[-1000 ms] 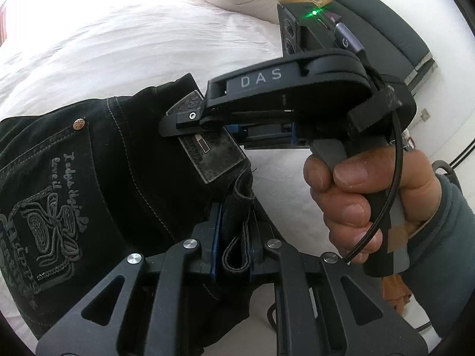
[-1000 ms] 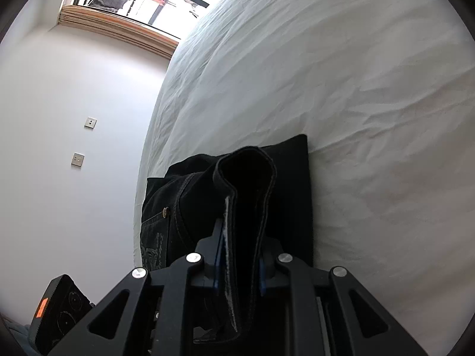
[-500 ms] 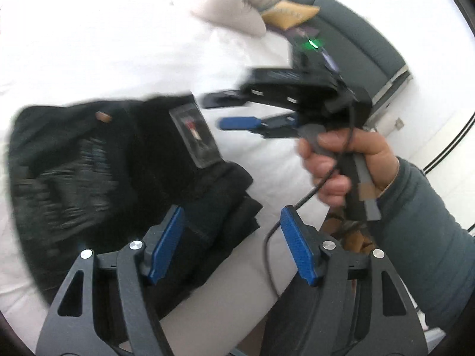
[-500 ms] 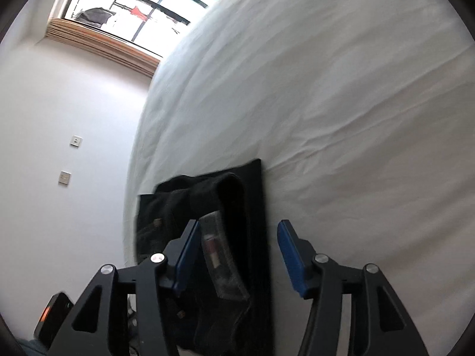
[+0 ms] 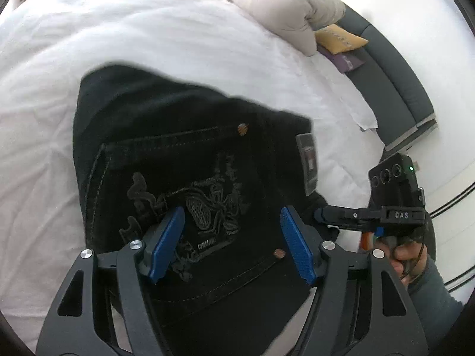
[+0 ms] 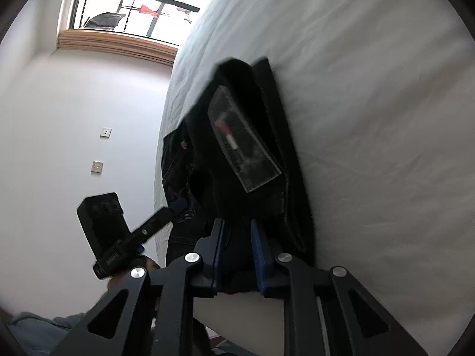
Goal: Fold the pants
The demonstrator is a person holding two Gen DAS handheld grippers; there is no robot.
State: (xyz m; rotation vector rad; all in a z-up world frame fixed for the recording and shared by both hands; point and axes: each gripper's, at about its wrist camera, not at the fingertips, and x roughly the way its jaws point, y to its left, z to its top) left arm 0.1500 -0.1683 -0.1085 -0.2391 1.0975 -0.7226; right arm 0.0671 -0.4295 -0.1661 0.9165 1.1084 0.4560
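Black jeans (image 5: 184, 136) lie folded on the white bed (image 5: 142, 29), back pocket with embroidery facing up and a leather patch (image 5: 308, 160) at their right edge. My left gripper (image 5: 231, 238) hovers open just above the pocket, with nothing between its blue pads. In the right wrist view the same jeans (image 6: 249, 136) run away from me along the bed's edge. My right gripper (image 6: 237, 247) is closing on their near edge, and dark fabric fills the gap between its pads. A hand (image 5: 406, 252) holds it at the right.
A cream pillow (image 5: 282, 9), a yellow cushion (image 5: 338, 40) and a dark grey padded bench (image 5: 394, 89) lie beyond the bed. A window (image 6: 133, 3) and wall sockets (image 6: 105, 132) are on the left wall. White sheet stretches to the right of the jeans (image 6: 371, 118).
Both grippers let go of the waistband they were pinching. The left one pulled back and stands open over the pocket. The right one opened, shifted along the jeans and narrowed again around their edge.
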